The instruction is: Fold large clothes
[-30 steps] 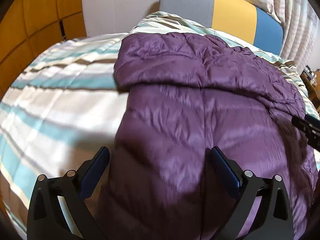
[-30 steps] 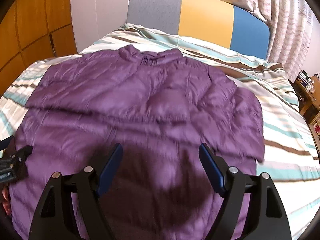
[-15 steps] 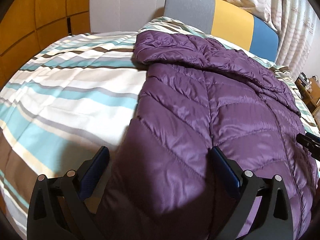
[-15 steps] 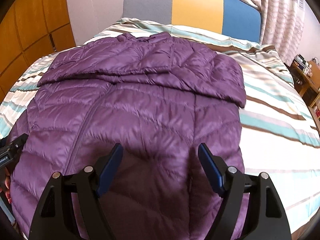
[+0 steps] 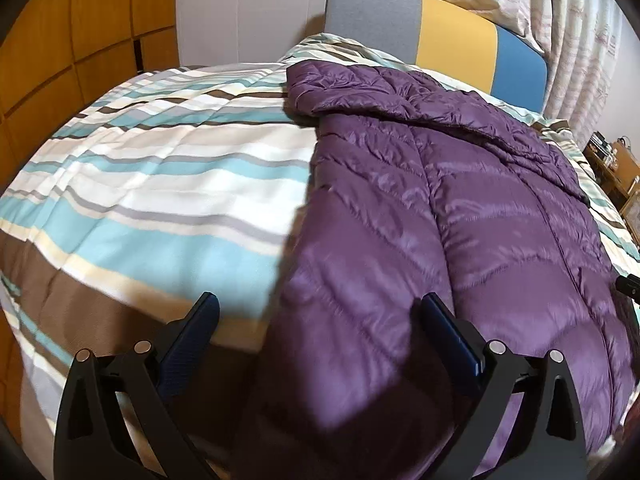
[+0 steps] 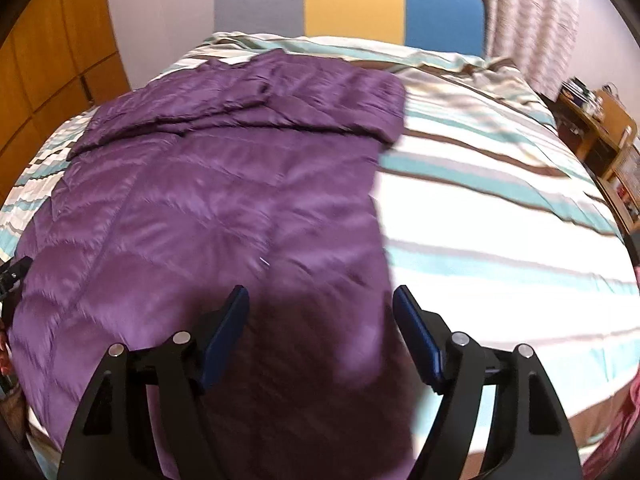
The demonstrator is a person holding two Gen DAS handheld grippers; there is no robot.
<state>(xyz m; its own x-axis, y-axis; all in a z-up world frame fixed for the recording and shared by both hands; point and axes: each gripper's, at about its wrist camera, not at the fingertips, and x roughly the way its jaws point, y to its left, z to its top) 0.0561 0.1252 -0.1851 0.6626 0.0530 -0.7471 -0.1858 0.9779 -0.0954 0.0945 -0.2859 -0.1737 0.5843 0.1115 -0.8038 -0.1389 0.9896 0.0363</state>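
— Jacket [image 5: 460, 240] first: where does it lie?

— Purple quilted jacket, spread flat on the striped duvet [image 5: 160, 184], hem toward both cameras, collar end toward the grey, yellow and blue headboard [image 5: 436, 28]. Both sleeves are folded across the upper part, forming a band over the chest.

— And the left gripper [image 5: 320, 316]?

— Its jaws stand wide apart, holding nothing. It hovers at the jacket's left edge near the hem; one blue finger sits over the duvet, the other over the purple fabric.

— The right gripper [image 6: 320, 308]?

— Also spread open and empty. It hangs above the hem on the jacket's right side, one finger over the fabric, the other right at the edge where the jacket meets the duvet.

— Anything else around?

— Orange wooden panels [image 5: 80, 40] on the left, patterned curtains [image 6: 532, 12] beside the headboard, and a wooden shelf [image 6: 600, 128] at the bed's right side. Motion blur softens the right wrist view.
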